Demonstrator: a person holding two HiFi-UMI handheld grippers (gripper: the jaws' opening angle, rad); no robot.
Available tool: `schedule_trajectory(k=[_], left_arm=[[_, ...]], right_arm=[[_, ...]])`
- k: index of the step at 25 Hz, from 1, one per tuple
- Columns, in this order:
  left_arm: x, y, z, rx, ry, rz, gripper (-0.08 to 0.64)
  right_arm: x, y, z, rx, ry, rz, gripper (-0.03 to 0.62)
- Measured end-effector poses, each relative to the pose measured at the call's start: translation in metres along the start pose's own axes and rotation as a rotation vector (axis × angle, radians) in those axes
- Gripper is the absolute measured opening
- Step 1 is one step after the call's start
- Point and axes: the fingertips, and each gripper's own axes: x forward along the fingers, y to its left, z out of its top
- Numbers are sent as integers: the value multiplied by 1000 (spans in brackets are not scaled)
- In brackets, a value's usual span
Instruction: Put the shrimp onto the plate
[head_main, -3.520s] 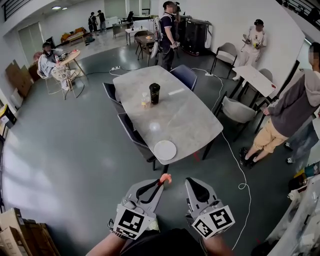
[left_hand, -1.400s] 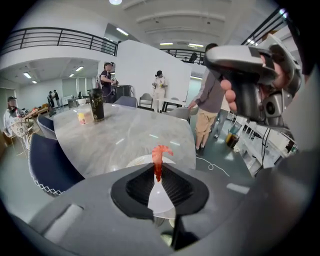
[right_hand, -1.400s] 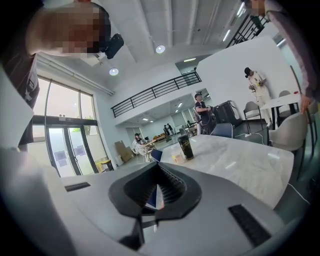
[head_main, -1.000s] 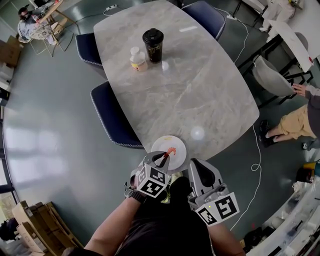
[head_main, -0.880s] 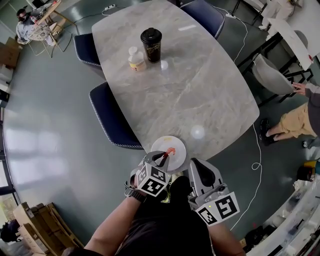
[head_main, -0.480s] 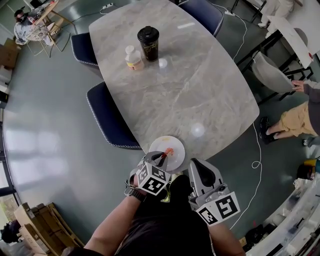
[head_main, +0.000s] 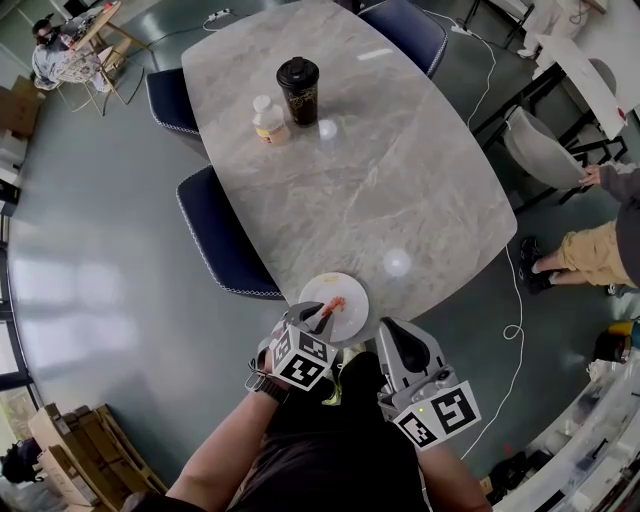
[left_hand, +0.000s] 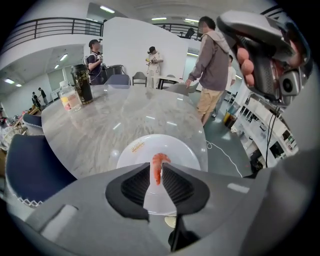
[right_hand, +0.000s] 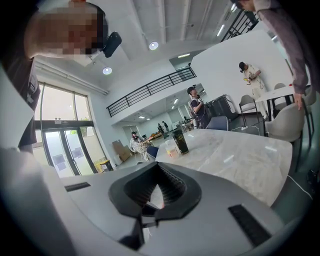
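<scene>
Shrimp (left_hand: 160, 159) pinched upright in L gripper (left_hand: 156, 167) fingers, just over white plate (left_hand: 186, 150) at table (left_hand: 125, 112) edge, R gripper (right_hand: 158, 169) fingers pressed together, empty.

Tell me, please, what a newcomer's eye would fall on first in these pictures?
The orange shrimp catches the eye first, pinched upright between the fingers of the left gripper over the white plate at the near end of the marble table. Towards the table's far end a tall black cup and a small bottle stand side by side.
</scene>
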Motion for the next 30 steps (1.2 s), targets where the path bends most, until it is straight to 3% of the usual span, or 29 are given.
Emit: schedule_trajectory(k=[5, 13, 19, 30], left_arm=[[-39, 2, 20, -14, -41, 27, 49], [-115, -12, 84, -55, -201, 11, 48], [-191, -21, 138, -51, -397, 27, 8], [-313, -45, 193, -68, -737, 63, 8]], right_arm=[[1, 8, 11, -12, 33, 1, 2], [-4, 30, 39, -40, 56, 9, 2], [-9, 61, 76, -96, 35, 46, 2], [-32, 113, 145, -199, -63, 118, 2]])
